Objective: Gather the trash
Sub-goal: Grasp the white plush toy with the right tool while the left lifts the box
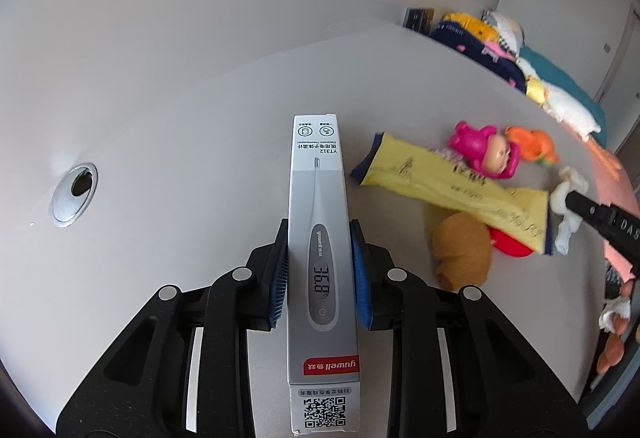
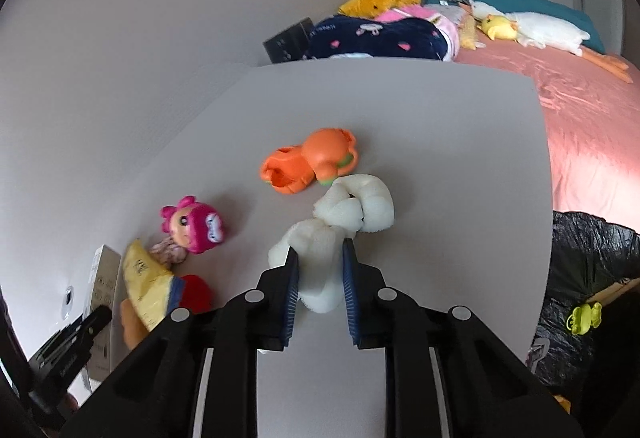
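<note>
My left gripper (image 1: pixel 319 262) is shut on a long grey thermometer box (image 1: pixel 321 222), which points away over the grey table (image 1: pixel 180 118). My right gripper (image 2: pixel 320 270) is shut on a crumpled white foam wrap (image 2: pixel 340 214) above the table (image 2: pixel 420 126); the wrap also shows at the right in the left wrist view (image 1: pixel 566 206). A yellow wrapper (image 1: pixel 452 186) lies right of the box, and at the left in the right wrist view (image 2: pixel 146 282). A bin lined with a black bag (image 2: pixel 592 254) stands right of the table.
A pink doll (image 2: pixel 192 224), an orange toy (image 2: pixel 312 162), a brown plush (image 1: pixel 464 250) and a red object (image 1: pixel 510 246) lie on the table. A metal cable hole (image 1: pixel 74 194) sits at the left. A pink bed (image 2: pixel 588 142) with plush toys lies behind.
</note>
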The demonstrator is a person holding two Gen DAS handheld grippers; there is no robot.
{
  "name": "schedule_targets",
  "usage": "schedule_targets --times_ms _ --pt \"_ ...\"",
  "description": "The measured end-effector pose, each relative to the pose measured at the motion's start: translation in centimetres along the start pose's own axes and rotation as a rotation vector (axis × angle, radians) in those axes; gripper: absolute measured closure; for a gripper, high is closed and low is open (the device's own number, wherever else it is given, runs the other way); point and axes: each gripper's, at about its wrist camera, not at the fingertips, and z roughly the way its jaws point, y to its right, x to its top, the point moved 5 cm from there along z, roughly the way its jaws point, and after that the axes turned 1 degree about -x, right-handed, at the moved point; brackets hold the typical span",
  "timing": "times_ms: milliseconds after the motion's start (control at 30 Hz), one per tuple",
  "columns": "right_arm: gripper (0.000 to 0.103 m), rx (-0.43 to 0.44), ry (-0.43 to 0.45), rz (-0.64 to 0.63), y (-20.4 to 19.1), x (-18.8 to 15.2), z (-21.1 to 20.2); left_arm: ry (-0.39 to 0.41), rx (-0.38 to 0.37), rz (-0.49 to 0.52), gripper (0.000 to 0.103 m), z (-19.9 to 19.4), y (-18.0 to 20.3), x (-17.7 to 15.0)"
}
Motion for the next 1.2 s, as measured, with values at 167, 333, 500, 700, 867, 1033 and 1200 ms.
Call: schedule_targets --times_ms 167,333,500,700,867,1033,1200 --pt "0.081 0.011 0.026 -0.01 0.1 0.0 -1.9 0.017 -0.022 0.007 0.076 -0.9 0.5 0.4" --pt "0.081 0.015 0.05 -0.009 0.5 0.0 -3.8 0.041 -0.033 0.022 0.076 -2.1 1.2 0.6" --pt "0.081 0.021 0.064 -0.007 0.9 -0.3 -5.4 0.069 -0.05 0.04 0.076 -3.6 2.8 0.8" --pt "0.081 0.032 0.082 -0.017 1.8 -0.8 -7.7 0.088 -0.072 0.082 0.076 -5.2 5.5 0.4" --pt "0.081 0.03 0.089 -0.023 2.8 -1.4 -9.3 0.092 -0.092 0.105 0.076 -6.1 7.9 0.0" --pt "0.08 0.025 0.102 -0.029 4.0 -2.1 -11.0 0.092 -0.112 0.139 0.076 -6.4 10.2 -0.5" --pt "0.08 0.019 0.115 -0.022 5.4 -2.6 -12.4 0.082 -0.141 0.171 0.076 -6.3 12.7 -0.9"
